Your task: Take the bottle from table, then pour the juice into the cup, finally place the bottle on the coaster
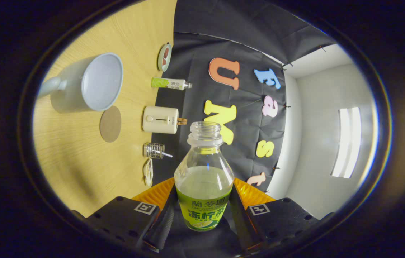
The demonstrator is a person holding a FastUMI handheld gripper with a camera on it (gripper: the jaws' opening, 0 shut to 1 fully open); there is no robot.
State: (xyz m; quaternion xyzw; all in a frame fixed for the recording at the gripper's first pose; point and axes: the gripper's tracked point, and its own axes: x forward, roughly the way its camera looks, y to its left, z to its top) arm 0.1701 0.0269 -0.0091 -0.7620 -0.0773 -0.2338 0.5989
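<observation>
- The light wooden surface [80,157] appears turned on its side, rolled roughly a quarter turn against the tongs' view, and carries all the other things.
- The black cloth booth wall [195,68] rises at the far edge of the surface, with a pale room wall and a bright window beyond it.
- The pale grey ceramic cup [91,83] with a handle stands on the surface, its open mouth turned toward the camera and its inside showing no liquid.
- The clear plastic bottle [204,172] with a green label has no cap, holds pale green juice up to about its shoulder, and sits between the fingers of the tongs [202,208], which are clamped on its labelled lower body from both sides.
- The cream-coloured boxy appliance [160,119] with a slot stands near the cloth wall.
- The round brown coaster [110,124] lies bare on the surface, just beside the cup and well apart from the bottle.
- A second small bottle with a green label [169,83] stands by the wall.
- A small wire-wrapped glass jar [154,150] and two small dishes [164,57] sit along the same row.
</observation>
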